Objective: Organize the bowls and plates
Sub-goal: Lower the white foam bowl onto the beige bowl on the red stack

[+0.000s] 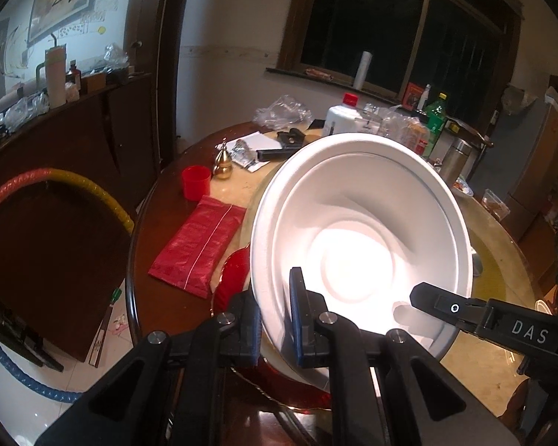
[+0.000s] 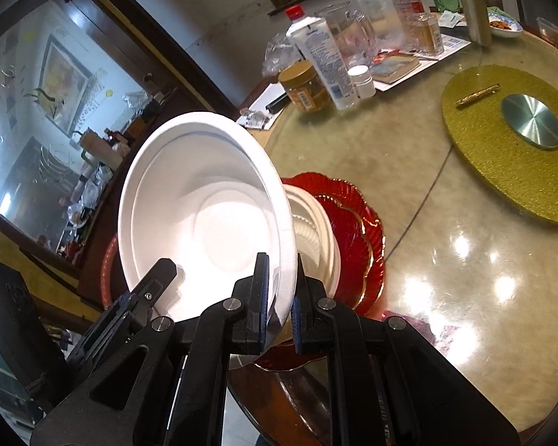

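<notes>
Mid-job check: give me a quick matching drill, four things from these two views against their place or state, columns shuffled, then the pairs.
Column 1
1. white bowl
2. red plate
3. red cup
4. gold turntable

Column 2
A. on the table, left of the bowl in the left wrist view
B. tilted, rim clamped by the left claw and the right claw
C. carries a round metal disc
D. scalloped, gold-edged, under a pale dish

Pairs: 1-B, 2-D, 3-A, 4-C

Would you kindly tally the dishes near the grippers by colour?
White bowls: 2, one tilted bowl held by the left gripper and right gripper, one stacked white bowl beneath
Red plates: 1, scalloped red plate
Total: 3
</notes>
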